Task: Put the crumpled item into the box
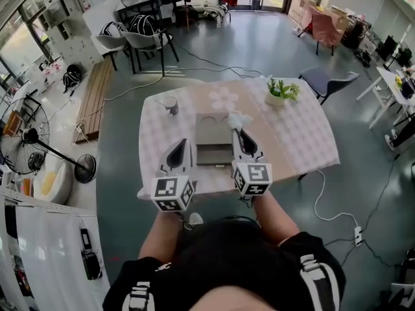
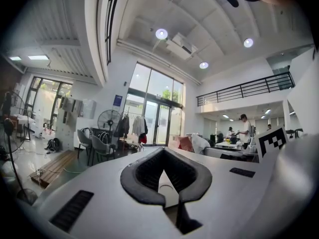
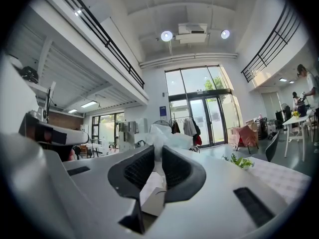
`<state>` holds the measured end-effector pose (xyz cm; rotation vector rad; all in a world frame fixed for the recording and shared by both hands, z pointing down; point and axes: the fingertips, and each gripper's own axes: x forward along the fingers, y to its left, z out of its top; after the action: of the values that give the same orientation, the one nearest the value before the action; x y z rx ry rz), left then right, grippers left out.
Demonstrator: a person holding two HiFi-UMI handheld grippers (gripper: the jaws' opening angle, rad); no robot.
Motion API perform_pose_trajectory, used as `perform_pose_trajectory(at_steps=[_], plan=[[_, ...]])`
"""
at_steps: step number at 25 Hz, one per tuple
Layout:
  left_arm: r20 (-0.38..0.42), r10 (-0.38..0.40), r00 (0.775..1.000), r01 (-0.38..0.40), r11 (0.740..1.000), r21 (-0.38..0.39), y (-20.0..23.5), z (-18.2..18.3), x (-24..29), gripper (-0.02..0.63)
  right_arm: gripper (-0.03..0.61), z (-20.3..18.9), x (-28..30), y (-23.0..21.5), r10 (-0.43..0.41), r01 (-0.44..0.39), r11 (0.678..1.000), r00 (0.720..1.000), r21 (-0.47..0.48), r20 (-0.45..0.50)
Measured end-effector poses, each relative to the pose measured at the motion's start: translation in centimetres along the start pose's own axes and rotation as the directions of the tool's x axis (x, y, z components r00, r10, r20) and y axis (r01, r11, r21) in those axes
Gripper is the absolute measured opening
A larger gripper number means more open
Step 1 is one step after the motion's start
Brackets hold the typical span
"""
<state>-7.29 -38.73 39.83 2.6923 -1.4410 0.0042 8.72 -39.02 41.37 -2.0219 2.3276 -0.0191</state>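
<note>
Progress: crumpled item (image 1: 238,118) gripped, not yet in the box (image 1: 213,129); by my reckoning the drop remains.
Item: mid-frame, at the box's upper right corner, over the bench (image 1: 298,138).
Right tool (image 1: 238,131): clamped on it, white bulging past the tips.
Left tool (image 1: 182,144): closed, empty.

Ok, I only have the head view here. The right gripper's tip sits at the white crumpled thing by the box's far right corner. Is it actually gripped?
Observer: Yes. The right gripper view shows the right gripper shut on the crumpled item, which is squeezed thin between the jaws and bulges out ahead of them.
Operator: And the left one, is it carrying anything?
Observer: No. The left gripper view shows the left gripper with its jaws together at the front and nothing between them.
</note>
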Motion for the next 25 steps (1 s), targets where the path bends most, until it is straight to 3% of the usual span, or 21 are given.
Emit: perform_pose_trajectory(at_steps=[10, 25], plan=[[-0.003, 0.003, 1.0, -0.003, 1.0, -0.027, 3.2, -0.4, 1.2, 0.0, 0.049, -2.2, 4.0, 1.1, 0.005, -0.006, 1.0, 0.998, -0.004, -0.062], [-0.032, 0.026, 0.999, -0.027, 0.999, -0.017, 5.6, -1.0, 0.7, 0.001, 0.049, -10.2, 6.5, 3.2, 0.053, -0.057, 0.998, 0.969, -0.01, -0.242]])
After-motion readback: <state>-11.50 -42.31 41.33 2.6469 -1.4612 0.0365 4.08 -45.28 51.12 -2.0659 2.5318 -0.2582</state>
